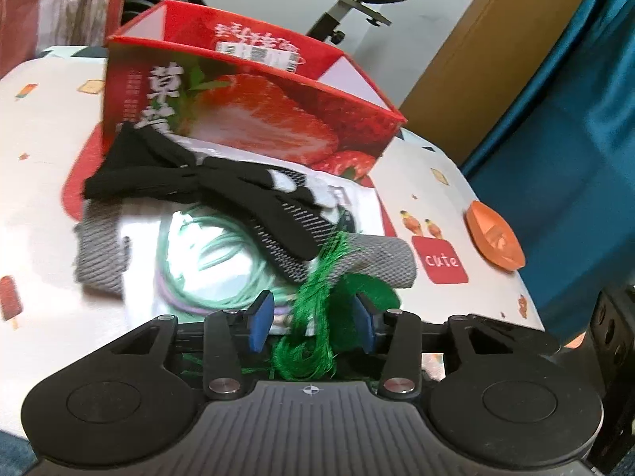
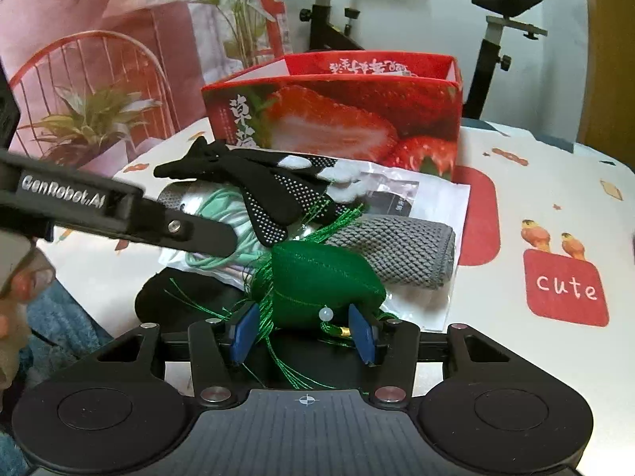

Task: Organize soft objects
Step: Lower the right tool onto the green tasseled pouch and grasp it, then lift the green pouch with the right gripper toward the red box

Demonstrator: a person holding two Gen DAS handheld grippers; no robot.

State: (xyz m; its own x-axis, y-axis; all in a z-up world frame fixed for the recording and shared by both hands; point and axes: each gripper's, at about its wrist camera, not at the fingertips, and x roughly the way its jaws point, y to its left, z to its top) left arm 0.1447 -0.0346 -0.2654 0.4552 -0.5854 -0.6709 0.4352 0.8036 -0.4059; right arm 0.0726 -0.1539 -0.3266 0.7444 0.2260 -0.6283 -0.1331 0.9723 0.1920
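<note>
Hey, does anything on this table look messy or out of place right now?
Yes. The soft things lie heaped in front of the strawberry box rather than in it: black gloves across a grey cloth, and the green pouch's tassel threads straggle loose.

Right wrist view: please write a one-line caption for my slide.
Right gripper straddles a green stuffed pouch before gloves, a grey cloth and a strawberry box.

A green stuffed pouch (image 2: 323, 281) sits between the right gripper's (image 2: 303, 331) blue pads. Behind the pouch lie a grey knitted cloth (image 2: 401, 252) and black dotted gloves (image 2: 262, 190).
</note>
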